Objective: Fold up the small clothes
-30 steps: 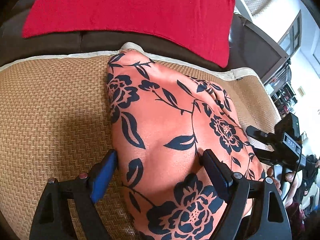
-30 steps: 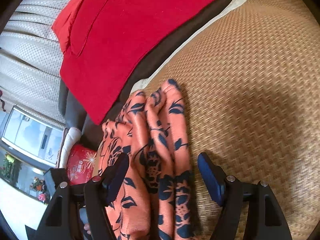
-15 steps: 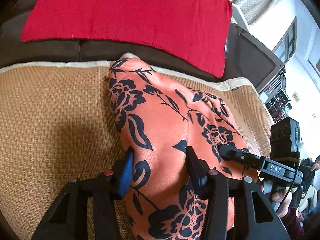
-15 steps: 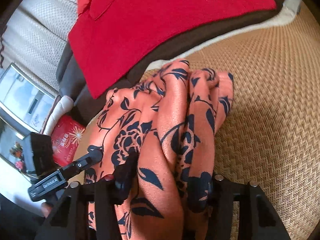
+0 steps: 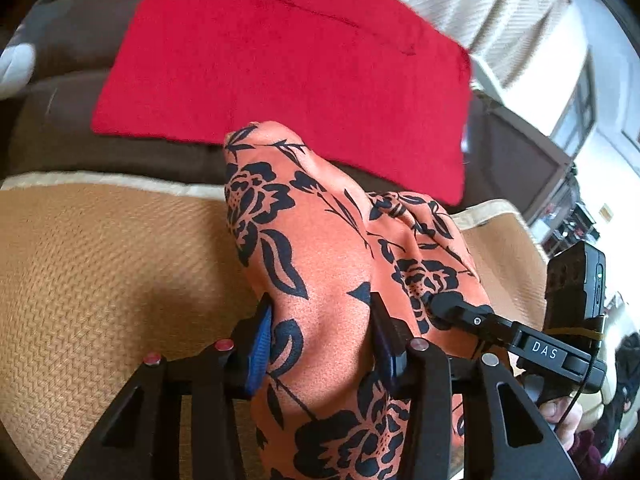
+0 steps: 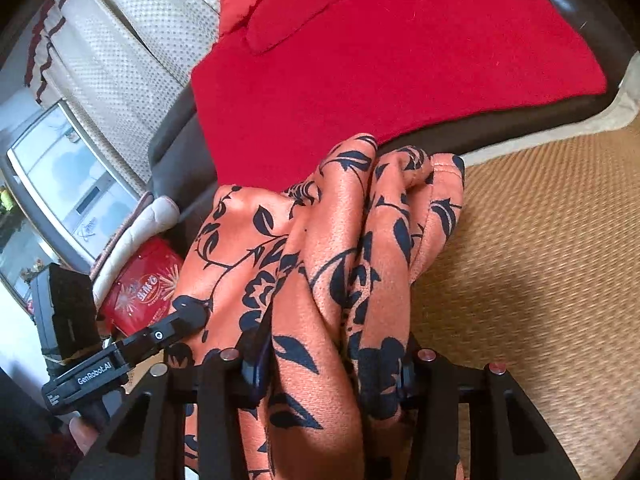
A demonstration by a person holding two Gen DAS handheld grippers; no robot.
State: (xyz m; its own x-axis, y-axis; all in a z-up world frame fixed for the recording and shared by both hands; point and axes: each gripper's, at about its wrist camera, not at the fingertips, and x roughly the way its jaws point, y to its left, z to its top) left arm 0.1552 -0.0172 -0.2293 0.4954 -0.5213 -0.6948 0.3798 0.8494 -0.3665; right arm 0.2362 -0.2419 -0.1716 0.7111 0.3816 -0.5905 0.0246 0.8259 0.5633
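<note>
An orange garment with a black flower print (image 5: 320, 220) hangs bunched and lifted above the woven tan mat (image 5: 100, 280). My left gripper (image 5: 320, 312) is shut on one side of it, with both pads pressed into the cloth. In the right wrist view the same garment (image 6: 340, 220) falls in thick folds, and my right gripper (image 6: 336, 336) has its jaws closing on a bundle of those folds, pads touching the fabric. Each view shows the other gripper's finger against the garment: the right one (image 5: 452, 308) and the left one (image 6: 188, 312).
A red cloth (image 5: 280, 60) lies over the dark brown sofa back behind the mat (image 6: 540, 240). A red printed package (image 6: 140, 296) sits beside a pale cushion at the sofa's end. A person's hand (image 5: 560, 420) holds the other gripper's handle.
Both grippers went from open astride the flat garment to shut on it. The garment has been gathered and lifted off the mat, and the right view has rolled.
</note>
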